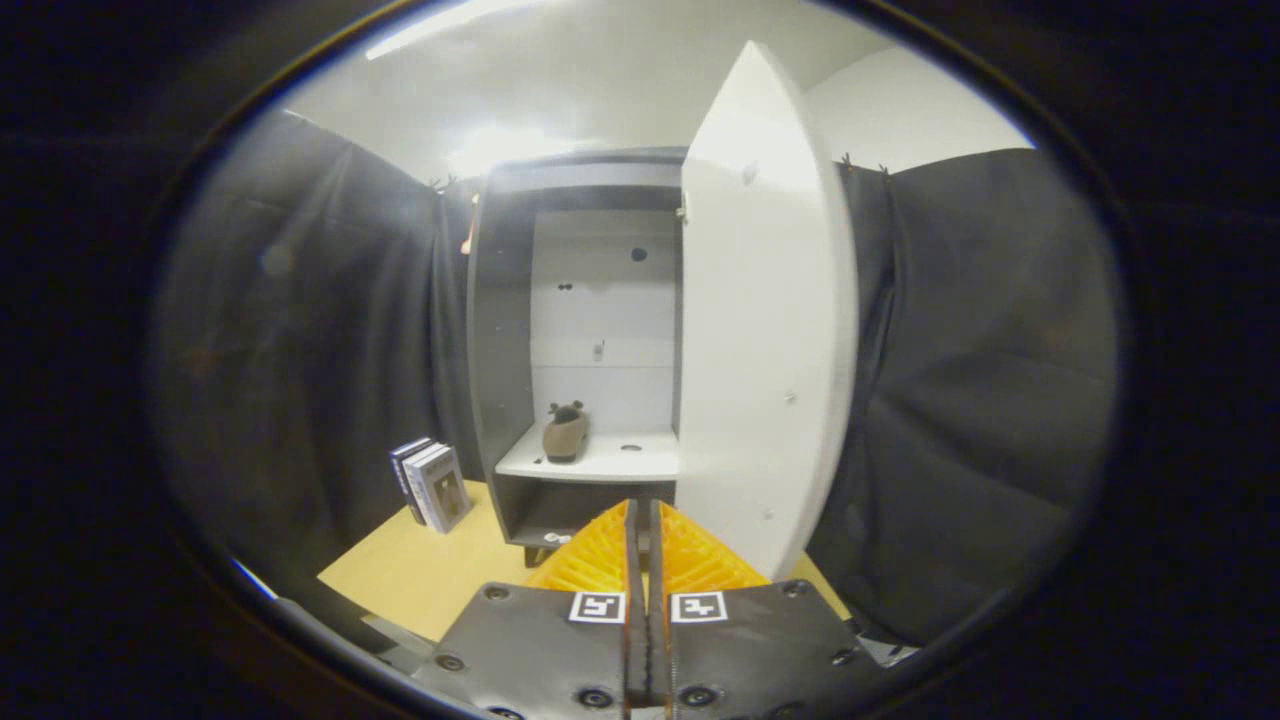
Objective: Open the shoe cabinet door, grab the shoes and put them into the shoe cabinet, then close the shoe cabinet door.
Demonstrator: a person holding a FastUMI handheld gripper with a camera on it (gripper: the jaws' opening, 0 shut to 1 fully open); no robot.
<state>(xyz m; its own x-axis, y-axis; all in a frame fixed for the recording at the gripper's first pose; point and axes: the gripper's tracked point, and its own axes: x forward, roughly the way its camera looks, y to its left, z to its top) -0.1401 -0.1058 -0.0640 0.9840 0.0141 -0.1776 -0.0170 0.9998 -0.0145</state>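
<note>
Over on the left, a few books stand upright on the wooden table, just beside the shoe cabinet, leaning a bit. Next along, the cabinet itself sits open, dark frame with a white back panel, and one brown shoe is parked on the white shelf inside, toward the left half of it. Right of that, the white door is swung wide out toward the camera, edge-on-ish, with black cloth behind it. Down low in front, the gripper has its fingers pressed together with nothing between them, tips aimed at the cabinet's lower part, well short of the shoe.
</note>
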